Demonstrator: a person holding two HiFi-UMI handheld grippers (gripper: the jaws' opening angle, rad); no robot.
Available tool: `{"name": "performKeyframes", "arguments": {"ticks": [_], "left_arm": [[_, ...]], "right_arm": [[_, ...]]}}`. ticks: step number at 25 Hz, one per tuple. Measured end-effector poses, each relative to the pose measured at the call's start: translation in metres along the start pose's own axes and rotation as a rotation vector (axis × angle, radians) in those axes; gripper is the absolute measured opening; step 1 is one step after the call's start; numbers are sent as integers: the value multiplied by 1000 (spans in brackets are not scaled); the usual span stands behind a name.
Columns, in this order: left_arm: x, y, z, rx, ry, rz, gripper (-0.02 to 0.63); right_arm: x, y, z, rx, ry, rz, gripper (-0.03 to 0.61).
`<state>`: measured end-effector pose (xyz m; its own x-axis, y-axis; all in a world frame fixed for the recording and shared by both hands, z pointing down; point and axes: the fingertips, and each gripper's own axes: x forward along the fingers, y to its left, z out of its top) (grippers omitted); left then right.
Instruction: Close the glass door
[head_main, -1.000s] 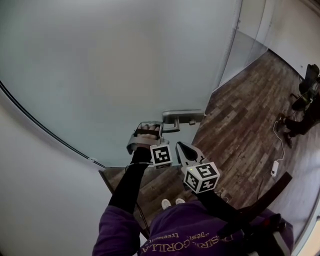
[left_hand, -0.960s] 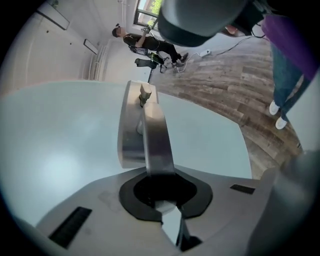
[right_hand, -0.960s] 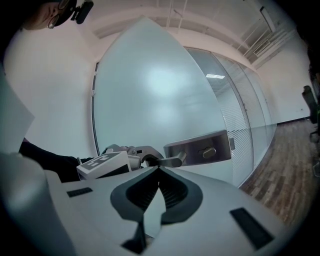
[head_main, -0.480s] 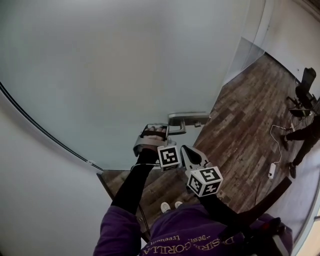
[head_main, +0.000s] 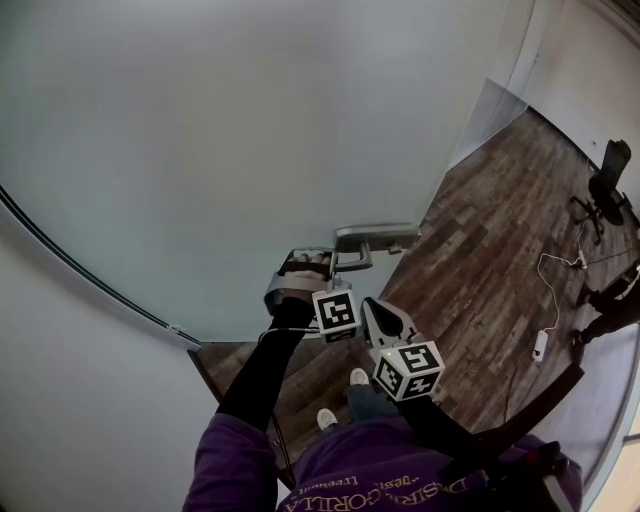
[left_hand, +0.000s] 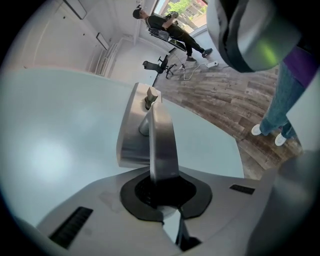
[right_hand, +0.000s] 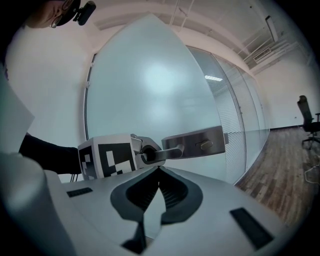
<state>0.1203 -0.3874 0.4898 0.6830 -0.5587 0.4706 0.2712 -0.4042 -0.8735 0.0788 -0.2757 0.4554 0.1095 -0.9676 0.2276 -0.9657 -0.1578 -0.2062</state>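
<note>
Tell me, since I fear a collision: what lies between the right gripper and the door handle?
Bare air, seen in the right gripper view: nothing separates the right gripper from the door handle, whose end the left gripper clamps.

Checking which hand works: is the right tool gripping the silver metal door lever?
No, the right tool holds nothing; the left tool clamps the silver metal door lever.

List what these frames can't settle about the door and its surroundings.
- Behind the glass door: frosted in every view.
- Latch bolt by the door handle: door edge too thin, head and right gripper views.
- Left claw tips: head view, hidden by the hand.
- Bystander: head view, cut off at the right edge.
</note>
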Motion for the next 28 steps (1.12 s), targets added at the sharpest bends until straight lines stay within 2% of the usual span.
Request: {"name": "performKeyframes", "arguments": {"ticks": [7, 11, 16, 22, 28], "left_arm": [[-27, -19, 6, -24, 29, -55, 0], [-58, -24, -1, 31, 75, -18, 0], [-83, -37, 0, 24, 90, 16, 0], [36, 5, -25, 2, 115, -25, 0], [48, 14, -33, -18, 136, -8, 0]], "right_arm": [[-16, 0, 5, -16, -29, 55, -3], [-31, 12, 11, -26, -48, 82, -3], [-51, 13, 4, -25, -67, 101, -3], [56, -56, 21, 7, -20, 101, -3], [66, -60, 22, 16, -10, 120, -3]]}}
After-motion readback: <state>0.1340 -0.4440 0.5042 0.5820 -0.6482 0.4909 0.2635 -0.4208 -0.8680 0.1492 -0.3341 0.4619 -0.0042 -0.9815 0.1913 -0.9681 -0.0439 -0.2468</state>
